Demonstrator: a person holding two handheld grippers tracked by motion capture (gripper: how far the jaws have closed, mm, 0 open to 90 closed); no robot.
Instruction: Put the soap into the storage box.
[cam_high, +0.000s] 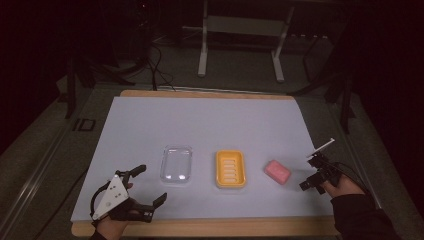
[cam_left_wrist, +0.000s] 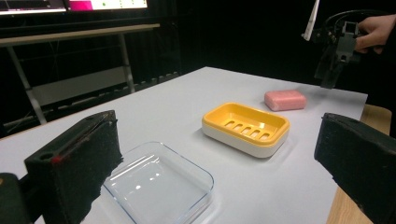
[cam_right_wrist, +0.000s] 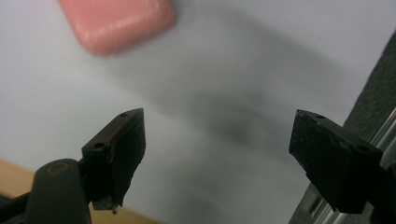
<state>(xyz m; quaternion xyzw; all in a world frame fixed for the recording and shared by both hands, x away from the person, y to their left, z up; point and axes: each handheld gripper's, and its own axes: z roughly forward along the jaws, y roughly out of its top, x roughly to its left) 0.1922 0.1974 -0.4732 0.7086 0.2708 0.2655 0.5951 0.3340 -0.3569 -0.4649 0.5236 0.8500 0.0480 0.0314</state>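
Jaws of the right gripper (cam_right_wrist: 215, 154) stand well apart with nothing between them; bare white worktop (cam_right_wrist: 243, 70) lies in the gap. The pink soap bar (cam_right_wrist: 116, 21) sits beyond their tips, blurred at the top of the right gripper view, not touched by either pad. In the high view the right gripper (cam_high: 312, 172) hangs at the right side of the worktop (cam_high: 210, 120), held by the person's right hand (cam_high: 345, 186), with the soap bar (cam_high: 277, 171) just beside its tips.

Jaws of the left gripper (cam_left_wrist: 210, 158) are also spread wide and hold nothing. In the high view this gripper (cam_high: 147, 185) sits at the near left corner, gripped by the left hand (cam_high: 112, 220). Its jaws point toward a clear plastic lid (cam_left_wrist: 156, 184) lying flat on the worktop just ahead of them.

Between the lid and the soap stands a yellow soap dish (cam_high: 230, 169) with a slotted floor. Lid (cam_high: 176, 164), dish and soap lie in a row across the worktop, each apart from its neighbour.
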